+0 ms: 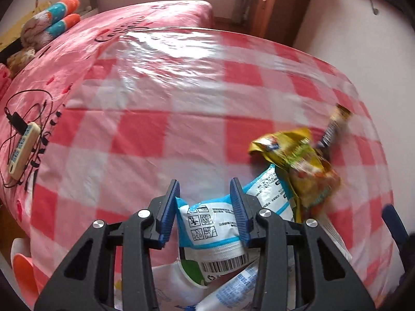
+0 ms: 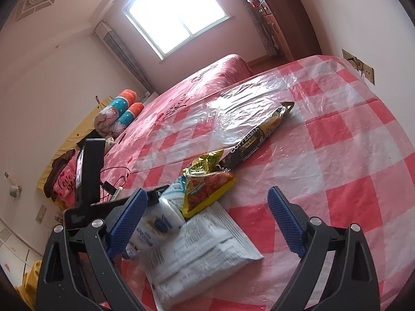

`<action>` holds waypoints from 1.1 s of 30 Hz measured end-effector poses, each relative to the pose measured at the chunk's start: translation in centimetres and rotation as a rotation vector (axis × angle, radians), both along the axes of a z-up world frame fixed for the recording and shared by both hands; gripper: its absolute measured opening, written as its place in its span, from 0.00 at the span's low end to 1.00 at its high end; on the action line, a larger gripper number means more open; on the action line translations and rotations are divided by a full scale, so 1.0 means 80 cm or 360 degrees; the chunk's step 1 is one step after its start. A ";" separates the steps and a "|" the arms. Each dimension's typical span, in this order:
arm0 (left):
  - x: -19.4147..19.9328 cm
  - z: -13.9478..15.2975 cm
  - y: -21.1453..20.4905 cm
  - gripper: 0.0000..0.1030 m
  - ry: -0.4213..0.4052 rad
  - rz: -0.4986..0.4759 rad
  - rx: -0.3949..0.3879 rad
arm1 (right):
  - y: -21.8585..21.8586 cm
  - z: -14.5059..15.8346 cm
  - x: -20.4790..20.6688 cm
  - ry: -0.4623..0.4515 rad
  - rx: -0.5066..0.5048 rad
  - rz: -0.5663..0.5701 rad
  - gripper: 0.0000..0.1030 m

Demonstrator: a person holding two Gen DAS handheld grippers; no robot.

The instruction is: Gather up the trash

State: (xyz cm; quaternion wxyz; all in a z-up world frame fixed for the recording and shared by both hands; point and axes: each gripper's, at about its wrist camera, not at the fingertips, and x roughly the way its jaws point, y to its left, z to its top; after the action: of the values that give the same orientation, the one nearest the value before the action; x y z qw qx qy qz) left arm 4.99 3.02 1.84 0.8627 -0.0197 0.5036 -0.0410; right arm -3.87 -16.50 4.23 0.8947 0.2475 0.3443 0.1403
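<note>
The left gripper (image 1: 205, 207) is clamped on a blue-and-white wrapper (image 1: 207, 223), held over the checked plastic cover (image 1: 160, 134) of the bench. Just right of it lie a yellow snack bag (image 1: 298, 160) and a dark coffee sachet (image 1: 334, 127). The right gripper (image 2: 207, 217) hangs wide open and empty above a white printed packet (image 2: 199, 248).

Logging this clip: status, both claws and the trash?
Left claw shut on blue-white wrapper. Right claw open, empty, over white packet. Yellow bag, coffee pack still out.
</note>
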 end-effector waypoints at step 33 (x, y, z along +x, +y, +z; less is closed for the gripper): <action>-0.142 0.004 0.066 0.62 -0.0179 -0.0625 0.0154 | 0.093 -0.025 0.010 0.0083 -0.0149 0.0420 0.90</action>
State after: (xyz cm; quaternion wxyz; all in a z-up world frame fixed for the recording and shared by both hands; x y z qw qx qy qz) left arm -6.37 8.26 2.15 0.8648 0.1228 0.4502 -0.1852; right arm -3.08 -9.08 2.24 0.8698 0.1615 0.4033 0.2341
